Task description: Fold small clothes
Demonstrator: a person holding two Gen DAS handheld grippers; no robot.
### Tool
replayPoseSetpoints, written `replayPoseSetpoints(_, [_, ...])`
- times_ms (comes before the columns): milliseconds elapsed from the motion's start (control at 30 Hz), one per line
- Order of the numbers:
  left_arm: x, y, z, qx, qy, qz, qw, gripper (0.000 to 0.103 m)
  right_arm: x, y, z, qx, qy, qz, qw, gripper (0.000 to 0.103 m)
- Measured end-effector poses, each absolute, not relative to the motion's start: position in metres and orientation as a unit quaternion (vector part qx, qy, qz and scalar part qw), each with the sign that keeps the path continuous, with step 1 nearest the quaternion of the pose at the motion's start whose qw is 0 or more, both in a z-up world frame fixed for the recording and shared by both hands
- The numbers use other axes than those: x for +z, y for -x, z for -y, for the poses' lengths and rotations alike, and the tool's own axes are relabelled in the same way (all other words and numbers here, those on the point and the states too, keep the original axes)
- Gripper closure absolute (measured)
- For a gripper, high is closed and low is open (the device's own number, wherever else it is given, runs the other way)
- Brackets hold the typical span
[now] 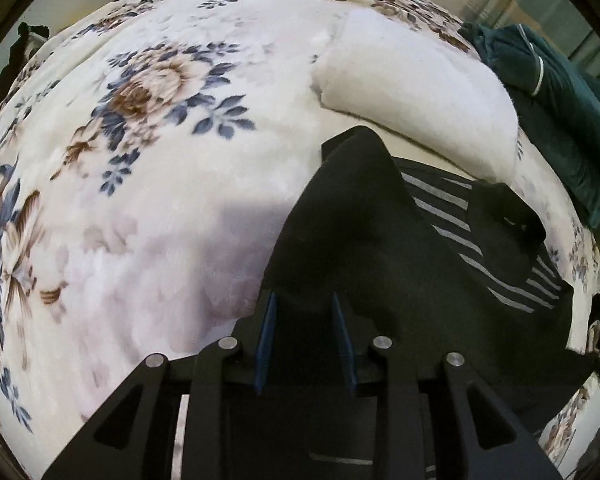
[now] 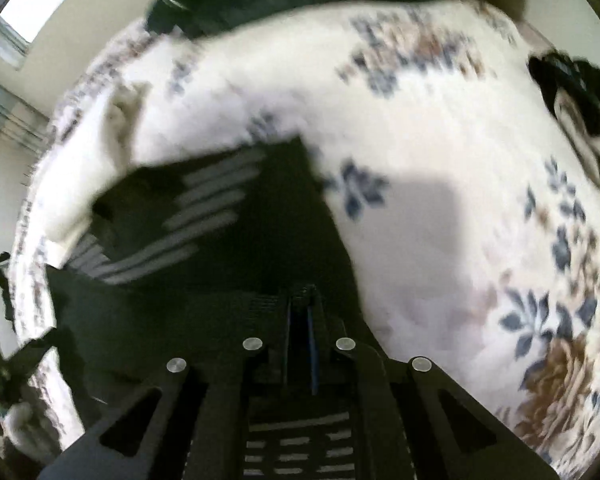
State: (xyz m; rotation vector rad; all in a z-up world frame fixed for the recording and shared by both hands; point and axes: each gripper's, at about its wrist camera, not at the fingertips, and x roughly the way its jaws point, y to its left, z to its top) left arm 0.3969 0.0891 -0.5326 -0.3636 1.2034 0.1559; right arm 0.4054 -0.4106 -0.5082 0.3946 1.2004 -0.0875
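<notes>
While the black striped garment (image 1: pixel 400 240) hangs forward from both tongs, its length runs away over the bed (image 1: pixel 160 200). Left tongs (image 1: pixel 306 300) part-open around cloth; right tongs (image 2: pixel 305 296) pinched on it.

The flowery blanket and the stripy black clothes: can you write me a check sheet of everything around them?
Surface: cream fleece blanket with blue and brown flowers, spread wide; shadows fall on it.
Job's things: black garment with grey stripes, partly bunched and lifted; folded white fluffy cloth lies beyond it.
Clutter: dark teal garment with a white cord heaped at the blanket's edge; a small black and white item, too blurred to name.
Grippers: left gripper has a gap between its blue pads, black fabric there; right gripper shut on the black garment.
Cables: nothing seen.
Surroundings: pale wall, bright window.
</notes>
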Motion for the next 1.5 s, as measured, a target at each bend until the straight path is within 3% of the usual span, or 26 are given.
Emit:
replayPoseSetpoints(100, [-0.536, -0.395, -0.099, 0.089, 0.183, -0.562, 0.802, 0.077, -0.504, -0.432, 0.407, -0.044, -0.176, -0.549, 0.816, 0.096])
replayPoseSetpoints(233, [-0.528, -0.382, -0.104, 0.097, 0.206, -0.555, 0.8, 0.077, -0.541, -0.458, 0.426, -0.068, -0.191, -0.625, 0.754, 0.093])
replayPoseSetpoints(300, [-0.521, -0.371, -0.096, 0.097, 0.206, -0.558, 0.798, 0.077, -0.542, -0.442, 0.447, -0.073, -0.267, -0.616, 0.738, 0.086])
replayPoseSetpoints(367, [-0.519, -0.36, -0.085, 0.083, 0.207, -0.563, 0.796, 0.077, -0.541, -0.424, 0.456, -0.07, -0.312, -0.609, 0.726, 0.066])
replayPoseSetpoints(400, [-0.52, -0.352, -0.076, 0.075, 0.201, -0.569, 0.794, 0.077, -0.544, -0.412, 0.461, -0.062, -0.346, -0.604, 0.715, 0.064])
replayPoseSetpoints(733, [-0.569, -0.295, -0.015, 0.056, 0.14, -0.636, 0.756, 0.076, -0.596, -0.384, 0.471, -0.062, -0.462, -0.593, 0.657, 0.063])
replayPoseSetpoints(833, [-0.571, -0.3, -0.01, 0.057, 0.13, -0.637, 0.758, 0.068, -0.578, -0.406, 0.456, 0.036, -0.537, -0.545, 0.643, 0.061])
replayPoseSetpoints(933, [-0.575, -0.308, -0.007, 0.054, 0.136, -0.64, 0.754, 0.052, -0.551, -0.415, 0.45, 0.078, -0.551, -0.511, 0.655, 0.061])
replayPoseSetpoints(1033, [-0.582, -0.32, 0.001, 0.013, 0.164, -0.646, 0.745, 0.0, -0.545, -0.413, 0.456, 0.022, -0.479, -0.542, 0.689, 0.061])
replayPoseSetpoints(1200, [-0.594, -0.34, 0.028, 0.037, 0.094, -0.692, 0.715, 0.0, -0.568, -0.4, 0.456, 0.018, -0.445, -0.587, 0.676, 0.06])
replayPoseSetpoints(1467, [-0.593, -0.343, 0.038, 0.06, 0.089, -0.694, 0.712, 0.0, -0.576, -0.442, 0.402, 0.035, -0.383, -0.61, 0.693, 0.061])
replayPoseSetpoints(1500, [-0.592, -0.343, 0.039, 0.06, 0.089, -0.694, 0.712, 0.0, -0.579, -0.446, 0.394, 0.033, -0.367, -0.616, 0.696, 0.064])
